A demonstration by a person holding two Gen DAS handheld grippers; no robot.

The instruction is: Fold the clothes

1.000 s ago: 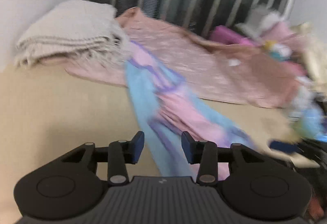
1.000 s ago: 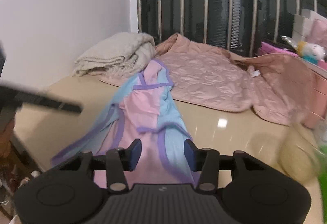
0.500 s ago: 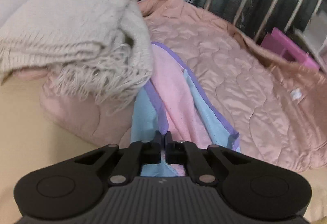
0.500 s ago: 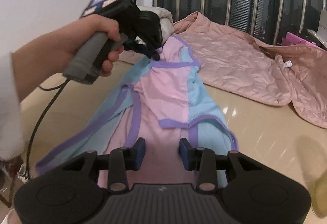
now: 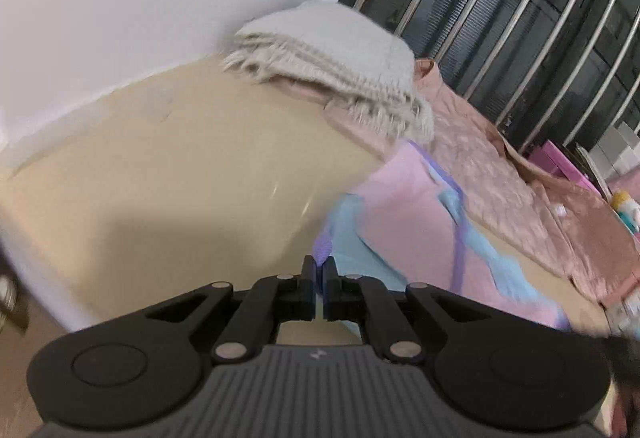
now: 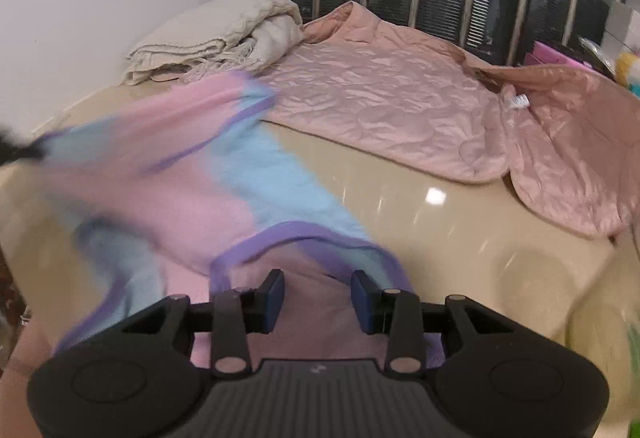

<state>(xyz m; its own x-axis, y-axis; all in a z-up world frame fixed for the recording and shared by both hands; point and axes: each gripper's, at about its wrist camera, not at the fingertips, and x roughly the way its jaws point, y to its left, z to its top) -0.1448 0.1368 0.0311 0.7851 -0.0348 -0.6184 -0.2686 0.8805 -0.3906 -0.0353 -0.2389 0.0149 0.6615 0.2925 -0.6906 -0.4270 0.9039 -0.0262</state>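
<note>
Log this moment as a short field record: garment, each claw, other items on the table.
garment: pink and blue top with purple trim, spread on the beige table, blurred
left claw: shut on the top's purple edge
right claw: open, over the top's lower part
behind: quilted pink jacket; folded grey knit
</note>
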